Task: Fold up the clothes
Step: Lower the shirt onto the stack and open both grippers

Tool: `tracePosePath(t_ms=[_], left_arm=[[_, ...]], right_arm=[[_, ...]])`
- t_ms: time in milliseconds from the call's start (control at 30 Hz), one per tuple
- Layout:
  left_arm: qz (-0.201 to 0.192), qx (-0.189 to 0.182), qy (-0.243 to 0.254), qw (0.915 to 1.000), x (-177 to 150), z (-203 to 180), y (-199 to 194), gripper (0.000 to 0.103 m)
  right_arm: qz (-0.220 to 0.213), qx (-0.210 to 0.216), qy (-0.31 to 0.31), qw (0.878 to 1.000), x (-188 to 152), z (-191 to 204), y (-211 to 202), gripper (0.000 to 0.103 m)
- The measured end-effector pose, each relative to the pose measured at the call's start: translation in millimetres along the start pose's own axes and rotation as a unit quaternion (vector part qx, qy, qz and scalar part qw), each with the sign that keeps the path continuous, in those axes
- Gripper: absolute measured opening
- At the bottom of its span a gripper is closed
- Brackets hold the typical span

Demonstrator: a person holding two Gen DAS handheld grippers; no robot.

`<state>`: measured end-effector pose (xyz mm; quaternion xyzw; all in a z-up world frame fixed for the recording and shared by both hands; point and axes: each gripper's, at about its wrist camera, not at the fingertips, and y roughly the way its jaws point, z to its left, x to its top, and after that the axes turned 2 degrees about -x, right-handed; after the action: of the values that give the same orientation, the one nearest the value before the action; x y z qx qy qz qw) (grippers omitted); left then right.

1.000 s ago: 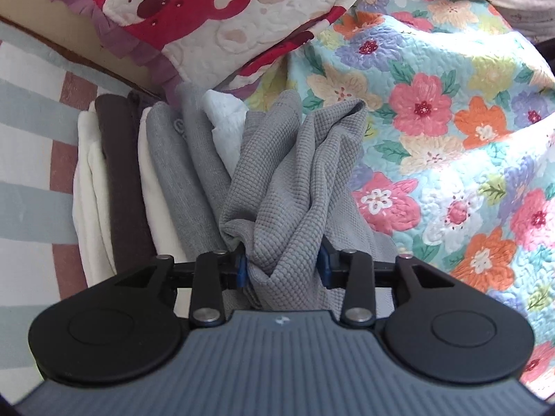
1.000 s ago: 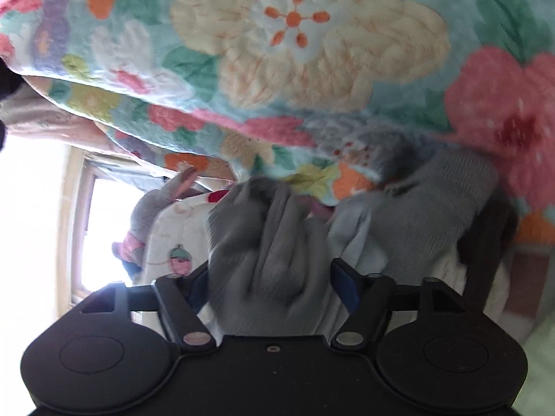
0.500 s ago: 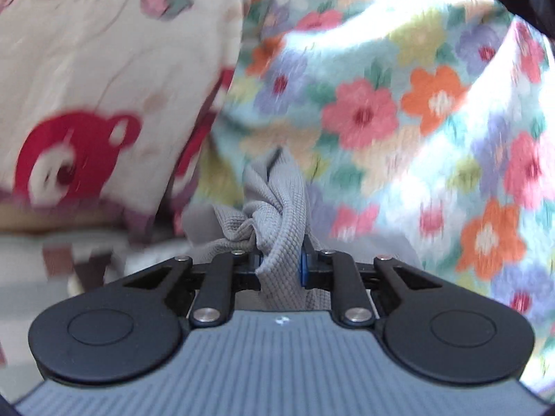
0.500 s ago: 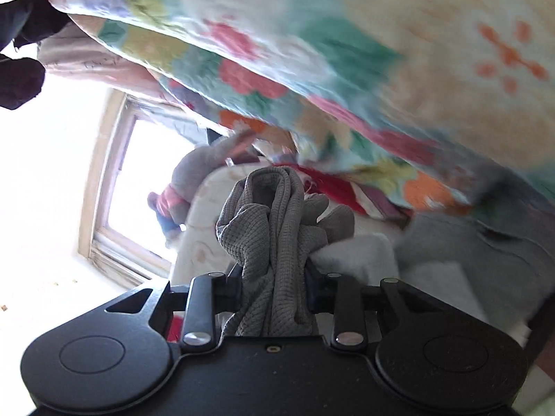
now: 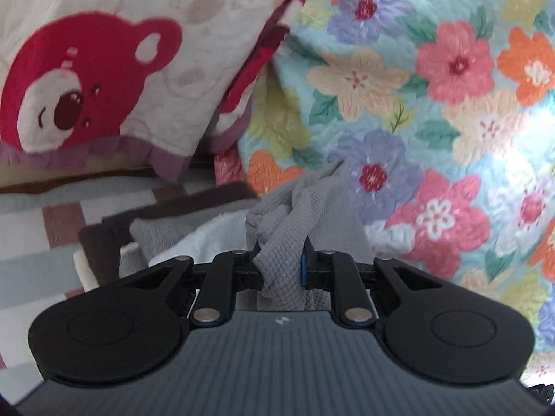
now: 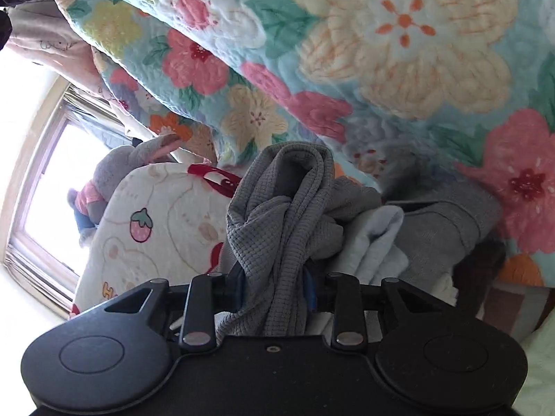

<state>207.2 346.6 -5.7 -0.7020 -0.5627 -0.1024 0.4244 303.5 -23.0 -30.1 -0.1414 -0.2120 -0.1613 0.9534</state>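
Jaws of the left gripper (image 5: 281, 272) and right gripper (image 6: 275, 286) are both clamping bunched grey waffle-knit garment (image 6: 277, 208), probably two separate spots for spreading. It is hanging above the folded clothes stack (image 5: 145, 239) beside the floral quilt (image 5: 433, 121) on the bed.

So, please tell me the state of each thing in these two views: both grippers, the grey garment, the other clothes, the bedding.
left gripper: shut on the grey waffle garment
right gripper: shut on the same garment
grey waffle garment: bunched, unfolded, pinched by both grippers
stacked clothes: folded, lying in a stack
floral quilt: heaped, rumpled
bear pillow: leaning against the quilt
plush toy: sitting by the window
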Motion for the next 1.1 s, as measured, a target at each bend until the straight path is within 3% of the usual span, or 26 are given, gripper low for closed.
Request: tracePosePath(t_ms=[100,167,233,300,333,400,533,633,733,800,900,933,1000,1067,1100], left_arm=[[-0.029,-0.005,0.041,0.9987,16,-20,-11,0.015],[-0.029,-0.006,0.021,0.9993,32,-20,-10,0.016],[0.002,0.011,0.006,0.9999,38,-14,1,0.016],[0.051,0.066,0.018,0.9963,29,-2,23,0.023],[0.055,0.087,0.024,0.9944,22,3,27,0.027],[0.029,0.095,0.029,0.9946,10,11,21,0.039],[-0.042,0.134,0.072,0.9875,11,5,-11,0.037],[-0.087,0.135,0.155,0.9749,16,-23,-33,0.034],[-0.089,0.094,0.243,0.9614,13,-56,-35,0.034],[-0.064,0.054,0.264,0.9609,11,-67,-19,0.035],[-0.008,0.068,0.219,0.9735,16,-54,29,0.030],[0.011,0.072,0.203,0.9764,17,-50,44,0.027],[0.043,0.090,0.174,0.9796,18,-32,68,0.022],[0.051,0.092,0.156,0.9822,17,-16,75,0.024],[0.049,0.089,0.148,0.9837,16,-10,75,0.024]], right_arm=[[0.019,0.071,0.070,0.995,7,7,4,0.036],[0.024,0.056,0.083,0.995,-5,0,6,0.036],[0.029,0.037,0.094,0.994,-19,-7,8,0.036],[0.034,0.018,0.104,0.994,-32,-15,9,0.039],[0.036,0.009,0.109,0.993,-38,-18,10,0.042],[0.028,0.010,0.076,0.997,-44,-20,1,0.045],[-0.021,-0.023,-0.051,0.998,-48,4,-29,0.053],[-0.072,-0.038,-0.148,0.986,-43,24,-53,0.053],[-0.113,-0.039,-0.246,0.962,-27,46,-58,0.052],[-0.126,-0.045,-0.328,0.935,-16,62,-41,0.052],[-0.104,-0.042,-0.432,0.895,-14,80,-5,0.051],[-0.086,-0.058,-0.457,0.884,-19,84,7,0.047],[-0.065,-0.115,-0.469,0.873,-26,75,26,0.031],[-0.050,-0.138,-0.428,0.892,-26,50,37,0.032],[-0.045,-0.131,-0.396,0.908,-24,37,38,0.032]])
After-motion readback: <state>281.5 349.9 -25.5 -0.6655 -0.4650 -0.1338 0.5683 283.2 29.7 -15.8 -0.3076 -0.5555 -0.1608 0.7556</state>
